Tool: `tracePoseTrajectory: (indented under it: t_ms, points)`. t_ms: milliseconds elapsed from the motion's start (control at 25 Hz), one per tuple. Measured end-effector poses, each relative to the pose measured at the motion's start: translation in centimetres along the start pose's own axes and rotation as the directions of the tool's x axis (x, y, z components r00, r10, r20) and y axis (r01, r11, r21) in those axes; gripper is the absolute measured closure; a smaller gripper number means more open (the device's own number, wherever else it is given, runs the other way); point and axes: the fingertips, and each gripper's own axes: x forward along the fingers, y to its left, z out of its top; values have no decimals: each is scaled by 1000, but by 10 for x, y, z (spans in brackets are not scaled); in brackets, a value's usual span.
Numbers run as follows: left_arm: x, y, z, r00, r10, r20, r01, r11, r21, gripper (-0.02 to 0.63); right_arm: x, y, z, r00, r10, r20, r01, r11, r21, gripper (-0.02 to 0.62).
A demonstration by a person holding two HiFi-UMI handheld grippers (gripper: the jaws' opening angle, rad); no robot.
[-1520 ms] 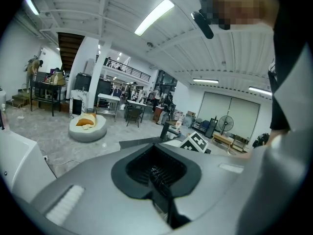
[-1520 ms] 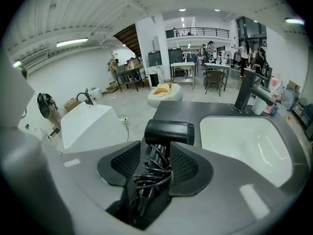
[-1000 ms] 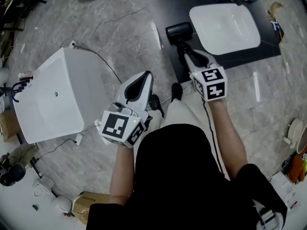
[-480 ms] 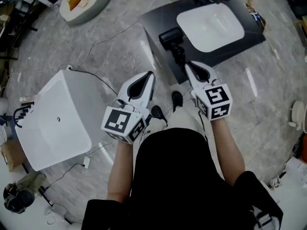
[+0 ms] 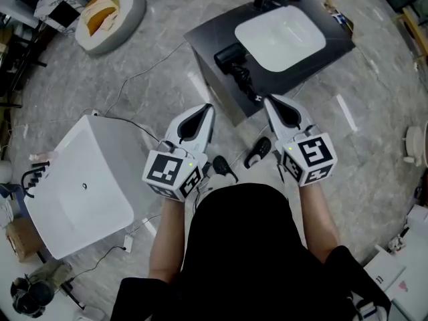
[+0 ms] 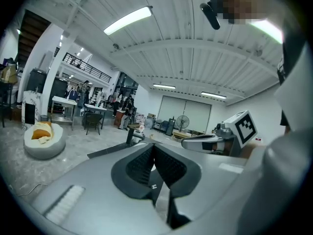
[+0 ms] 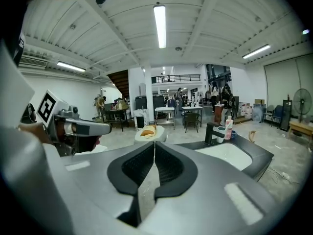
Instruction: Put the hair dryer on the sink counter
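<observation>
- One hair dryer [image 5: 231,53], two tools, two white basins — one [image 5: 281,35] set in the dark table [image 5: 210,35], the other [image 5: 80,186] standing apart on the floor.
- Only the head view shows the hair dryer: it lies along the table's left edge, just beside the basin.
- Only the gripper views show the pads meeting.
- Left tool [image 5: 204,108]: jaws together, empty.
- Right tool [image 5: 269,99]: jaws together, empty — tips near the dryer's handle.

One hair dryer [image 5: 229,55], one black counter [image 5: 204,37], two white basins [image 5: 279,31] [image 5: 77,189], two tongs [image 5: 206,108] [image 5: 270,100].
</observation>
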Motion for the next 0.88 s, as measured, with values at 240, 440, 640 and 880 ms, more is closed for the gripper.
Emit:
tracePoseTrajectory:
  t_ms: [240,440,640,880]
  points:
    - [-1,-13,3,1000,-24,6,24,999,21,609,-19,5,5,999,-1,38,0,1000,16,584]
    - [-5,-18,5,1000,-27,9,27,999,30,609,-26,8,7,999,5,51,-6,1000,12,584]
    - [-8,-22,2,999,-31,8,30,999,35,609,-30,14,5,998,18,52,-18,1000,10,584]
    - [-13,-27,-2,999,-39,6,39,999,30,609,-34,20,1,999,25,45,-26,1000,10,586]
